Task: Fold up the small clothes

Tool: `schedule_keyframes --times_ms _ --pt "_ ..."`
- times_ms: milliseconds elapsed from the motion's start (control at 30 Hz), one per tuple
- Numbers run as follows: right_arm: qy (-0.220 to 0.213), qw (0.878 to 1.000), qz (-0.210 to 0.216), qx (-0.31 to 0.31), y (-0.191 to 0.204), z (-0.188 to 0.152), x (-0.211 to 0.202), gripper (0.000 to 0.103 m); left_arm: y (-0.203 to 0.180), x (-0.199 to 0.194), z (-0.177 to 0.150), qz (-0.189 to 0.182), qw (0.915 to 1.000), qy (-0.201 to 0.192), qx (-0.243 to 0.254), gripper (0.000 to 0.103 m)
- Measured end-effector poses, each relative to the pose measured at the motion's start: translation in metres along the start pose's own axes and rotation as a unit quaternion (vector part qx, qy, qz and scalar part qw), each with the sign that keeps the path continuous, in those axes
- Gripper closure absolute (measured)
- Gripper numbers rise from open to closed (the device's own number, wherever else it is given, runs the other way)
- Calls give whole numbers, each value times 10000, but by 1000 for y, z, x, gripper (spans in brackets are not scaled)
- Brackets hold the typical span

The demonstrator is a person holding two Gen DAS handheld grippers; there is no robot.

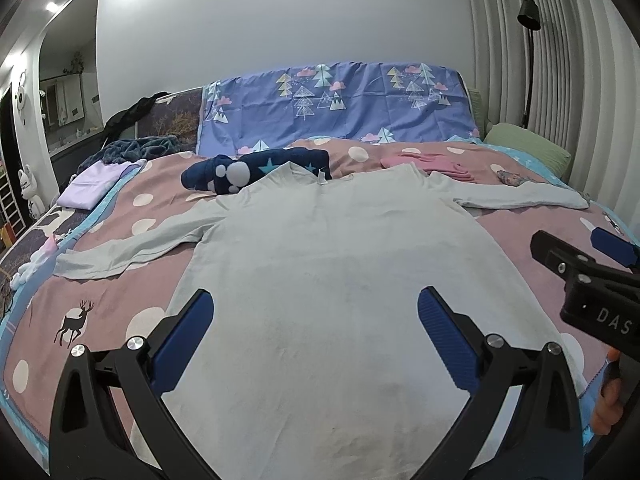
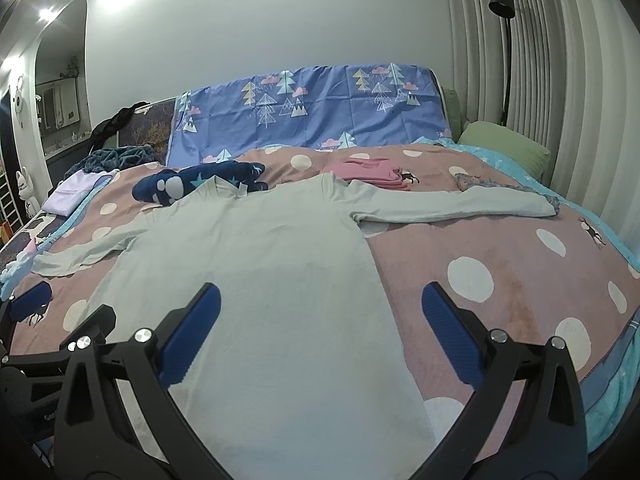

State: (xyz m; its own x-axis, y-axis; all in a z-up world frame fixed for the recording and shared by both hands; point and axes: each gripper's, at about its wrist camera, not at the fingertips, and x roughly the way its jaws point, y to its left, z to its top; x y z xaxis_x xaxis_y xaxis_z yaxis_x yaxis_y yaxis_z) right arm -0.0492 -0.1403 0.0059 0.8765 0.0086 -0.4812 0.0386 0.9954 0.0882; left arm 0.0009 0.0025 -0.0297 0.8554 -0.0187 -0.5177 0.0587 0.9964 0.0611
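Observation:
A pale grey-green long-sleeved shirt (image 1: 320, 248) lies flat on the bed, collar away from me, both sleeves spread out sideways. It also shows in the right wrist view (image 2: 256, 248). My left gripper (image 1: 316, 304) is open and empty, hovering over the shirt's lower body. My right gripper (image 2: 320, 300) is open and empty over the shirt's right side edge. The right gripper also shows at the right edge of the left wrist view (image 1: 580, 256).
The bed has a pink spotted blanket (image 2: 500, 264). A dark blue star-print garment (image 1: 256, 170) lies by the collar. Folded pink clothes (image 2: 372, 172) and a lilac folded piece (image 1: 94, 184) lie farther back. A green pillow (image 2: 504, 148) sits at back right.

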Motion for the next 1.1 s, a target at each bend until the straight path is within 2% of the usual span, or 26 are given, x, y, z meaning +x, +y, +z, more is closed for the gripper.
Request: schedule_keyframes --times_ms 500,733,1100 --pt "66 10000 -53 -30 4 -1 6 2 1 3 -4 -158 9998 -136 63 1" --pt "77 9999 -61 -85 10 -3 9 2 7 7 -7 -116 9999 1 33 1" --pt "147 9997 -54 -200 21 -1 15 2 13 10 -10 -126 9999 8 7 1"
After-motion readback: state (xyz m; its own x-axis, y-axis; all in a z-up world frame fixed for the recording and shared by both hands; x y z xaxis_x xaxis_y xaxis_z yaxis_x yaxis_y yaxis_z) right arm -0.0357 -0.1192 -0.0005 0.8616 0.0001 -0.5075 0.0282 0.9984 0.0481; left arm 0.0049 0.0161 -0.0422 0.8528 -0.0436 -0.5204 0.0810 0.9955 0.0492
